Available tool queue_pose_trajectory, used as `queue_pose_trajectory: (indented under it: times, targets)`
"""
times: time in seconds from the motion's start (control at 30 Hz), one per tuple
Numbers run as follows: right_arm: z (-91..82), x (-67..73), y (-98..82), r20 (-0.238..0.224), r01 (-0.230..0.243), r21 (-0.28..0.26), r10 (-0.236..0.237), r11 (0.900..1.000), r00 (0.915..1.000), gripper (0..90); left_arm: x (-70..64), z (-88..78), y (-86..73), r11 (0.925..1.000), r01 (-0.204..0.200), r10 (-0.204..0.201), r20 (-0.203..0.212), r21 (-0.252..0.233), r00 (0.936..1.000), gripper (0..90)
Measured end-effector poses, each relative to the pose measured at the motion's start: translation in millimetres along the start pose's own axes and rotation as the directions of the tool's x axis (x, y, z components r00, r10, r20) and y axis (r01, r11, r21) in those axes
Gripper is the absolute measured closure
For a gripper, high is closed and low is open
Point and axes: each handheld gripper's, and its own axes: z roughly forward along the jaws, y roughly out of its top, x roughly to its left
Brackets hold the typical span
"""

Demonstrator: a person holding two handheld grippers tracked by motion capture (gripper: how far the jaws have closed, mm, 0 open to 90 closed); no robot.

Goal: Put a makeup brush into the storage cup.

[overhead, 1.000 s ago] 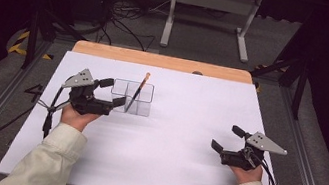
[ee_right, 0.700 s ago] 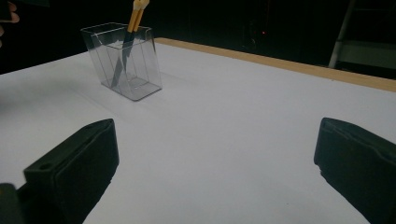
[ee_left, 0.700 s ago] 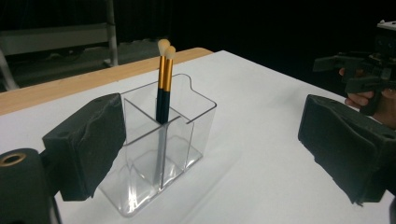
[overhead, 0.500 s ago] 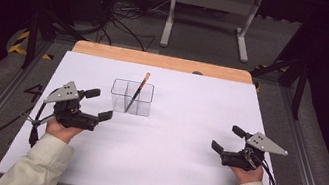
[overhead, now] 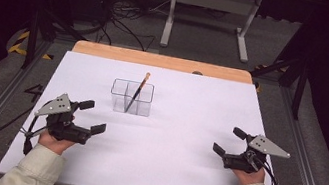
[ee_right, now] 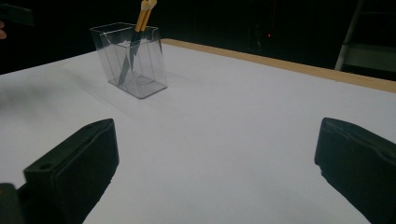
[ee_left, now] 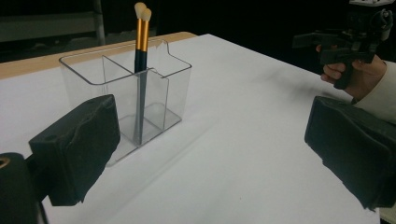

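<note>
- At the near left of the bench [overhead: 164,173] the left gripper [overhead: 95,117] sat low in the person's hand. Its fingers [ee_left: 77,149] had just been spreading and stood released, with nothing between them.
- At the near right the right gripper [overhead: 230,141] rested in the other hand, its fingers [ee_right: 70,170] likewise wide apart and holding nothing.
- Both grippers lay well apart from the things in the middle of the white sheet, with bare bench between.
- Farther off, a little left of centre, stood the clear organiser [overhead: 131,98], a see-through box split into compartments by thin walls. It looked like hard, light plastic: stiff, smooth, probably slippery, and easy to push along the sheet or tip over if nudged near its top edge.
- In it leaned the makeup brush [overhead: 137,92], base down in what seemed a front compartment, handle dark below and gold higher up, its pale tuft [ee_left: 141,10] rising past the rim toward the far right.
- I judged the brush light and rigid along the handle, with a soft tuft that would squash and give no grip.
- The best hold seemed the gold stretch above the rim, fingers either side of the shaft, then a lift along the lean so the organiser was not dragged.
</note>
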Motion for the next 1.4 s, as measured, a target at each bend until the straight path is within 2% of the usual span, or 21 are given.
queue_pose_trajectory:
  times: [0.07, 0.13, 0.33, 0.53, 0.73, 0.87, 0.97, 1.07, 1.13, 1.3, 1.4]
  targets:
    - [-0.5, 0.6, -0.5, 0.0, -0.002, -0.002, 0.002, 1.0, 1.0, 0.2, -0.6, -2.4, -1.6, 1.0, -0.007, 0.007, -0.004, 0.002, 1.0, 3.6]
    - [-0.9, 0.7, -1.2, -0.005, 0.001, -0.003, -0.001, 1.0, 1.0, 0.2, -1.0, -4.5, -4.2, 1.0, 0.0, 0.001, 0.009, -0.004, 1.0, 3.5]
    - [-2.4, 2.3, -2.9, -0.006, 0.004, -0.003, -0.004, 1.0, 1.0, 0.2, 0.9, -9.8, -11.9, 0.9999, 0.007, -0.007, 0.006, -0.007, 1.0, 3.2]
    - [-4.0, 4.2, -6.6, -0.006, 0.016, -0.002, -0.016, 1.0, 0.9999, 0.2, 2.8, -14.7, -22.4, 0.9996, 0.023, -0.024, -0.012, -0.013, 0.9996, 3.3]
    - [-5.3, 5.4, -9.4, -0.01, 0.023, -0.003, -0.023, 1.0, 0.9997, 0.2, 3.4, -18.3, -30.4, 1.0, 0.007, -0.007, -0.038, -0.002, 0.9992, 3.3]
    - [-6.7, 6.2, -11.2, -0.006, 0.023, 0.0, -0.023, 1.0, 0.9997, 0.2, 4.7, -22.8, -38.3, 0.9996, 0.028, -0.028, -0.051, -0.003, 0.9983, 3.8]
    - [-7.2, 6.9, -13.7, -0.006, 0.022, 0.0, -0.022, 1.0, 0.9997, 0.2, 4.4, -26.0, -43.7, 0.9998, 0.022, -0.022, -0.066, -0.001, 0.9976, 3.8]
    - [-7.7, 7.1, -16.7, 0.005, 0.018, -0.007, -0.018, 1.0, 0.9998, 0.2, 4.3, -26.2, -48.2, 0.9999, 0.013, -0.013, -0.074, 0.008, 0.9972, 3.8]
    - [-8.0, 6.9, -18.5, 0.012, 0.007, -0.012, -0.007, 1.0, 0.9999, 0.2, 3.5, -26.0, -51.3, 1.0, 0.006, -0.005, -0.098, 0.008, 0.9952, 3.8]
    - [-5.8, 6.6, -20.3, 0.013, 0.003, -0.001, -0.003, 1.0, 0.9999, 0.2, 5.0, -19.5, -57.2, 0.9992, 0.015, -0.012, -0.095, 0.037, 0.9954, 3.8]
    - [-5.5, 7.0, -20.4, 0.012, 0.004, 0.0, -0.004, 1.0, 0.9999, 0.2, 6.4, -19.2, -58.0, 0.9991, 0.021, -0.017, -0.101, 0.038, 0.9948, 3.5]
